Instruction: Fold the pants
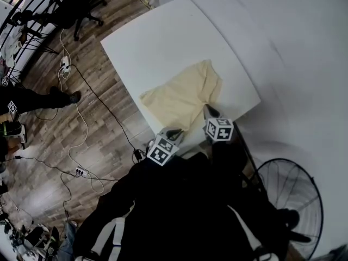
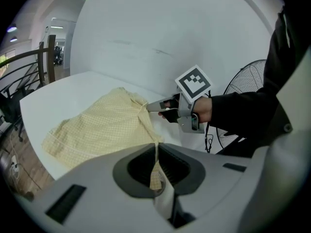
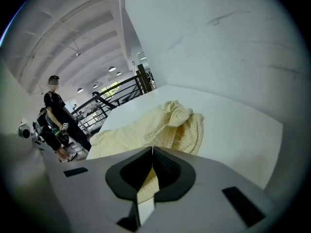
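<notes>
while the pants [image 1: 182,94] lie spread as a pale yellow sheet near the middle of the head view, they rest on the lower right part of the white table [image 1: 163,37]. one end is bunched into a soft heap toward the upper right and a flatter corner reaches toward the left. their long axis seems to run from that left corner up to the heap, roughly in line with the table's near edge.

both tongs sit on the cloth's near hem, at its lower right border. the left gripper [image 1: 174,131] is at the lower end of that hem, its jaws nearly together and pinching a thin fold of yellow fabric. the right gripper [image 1: 209,109] is at the upper end, just below the heap, its jaws fully closed with a strip of the same cloth caught between them. the two grips stand apart along the hem, with slack cloth between them.

all the rest of the garment lies up and to the left of both tongs, so folding likely means carrying the held hem that way, over the body of the cloth toward its far edge. neither hand is clearly nearer; the right one has the heap straight ahead of it.
</notes>
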`<state>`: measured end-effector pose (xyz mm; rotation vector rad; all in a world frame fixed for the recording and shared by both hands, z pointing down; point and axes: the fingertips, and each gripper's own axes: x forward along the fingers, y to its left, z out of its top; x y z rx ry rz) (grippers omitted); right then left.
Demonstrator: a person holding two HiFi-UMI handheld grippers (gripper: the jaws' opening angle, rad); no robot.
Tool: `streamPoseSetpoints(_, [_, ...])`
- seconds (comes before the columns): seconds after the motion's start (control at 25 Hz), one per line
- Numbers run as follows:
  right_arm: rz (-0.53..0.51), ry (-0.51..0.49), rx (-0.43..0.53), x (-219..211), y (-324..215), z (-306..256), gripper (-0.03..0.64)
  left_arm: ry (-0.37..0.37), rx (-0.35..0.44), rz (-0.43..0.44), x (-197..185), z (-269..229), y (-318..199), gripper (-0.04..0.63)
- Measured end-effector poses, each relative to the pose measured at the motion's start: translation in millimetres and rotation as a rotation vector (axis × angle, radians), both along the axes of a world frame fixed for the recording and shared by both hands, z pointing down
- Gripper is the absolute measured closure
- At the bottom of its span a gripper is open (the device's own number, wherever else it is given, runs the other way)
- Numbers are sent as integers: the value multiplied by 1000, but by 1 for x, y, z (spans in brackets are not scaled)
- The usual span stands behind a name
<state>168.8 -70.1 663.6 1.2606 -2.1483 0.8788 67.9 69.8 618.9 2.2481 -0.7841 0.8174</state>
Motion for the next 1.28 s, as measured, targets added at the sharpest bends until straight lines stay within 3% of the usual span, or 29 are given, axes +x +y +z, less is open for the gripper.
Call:
streamPoseSetpoints(0.4, [22, 4, -117, 12, 17, 28, 611, -49, -145, 24, 6, 42, 20, 572])
streamPoseSetpoints(0.44, [24, 2, -124, 14, 17, 29, 610, -44, -147, 14, 5, 42, 18, 547])
streamPoseSetpoints(0.6, [25, -20, -127, 21, 19, 16, 510, -16, -119, -44, -3, 34, 7, 491])
streamPoseSetpoints(0.88, [103, -49, -57, 36, 6, -7, 506, -36, -47, -92, -20, 22, -36, 491])
streamPoseSetpoints(1.28, [224, -58, 12, 59, -26, -21, 506, -54, 135, -78, -9, -20, -159, 491])
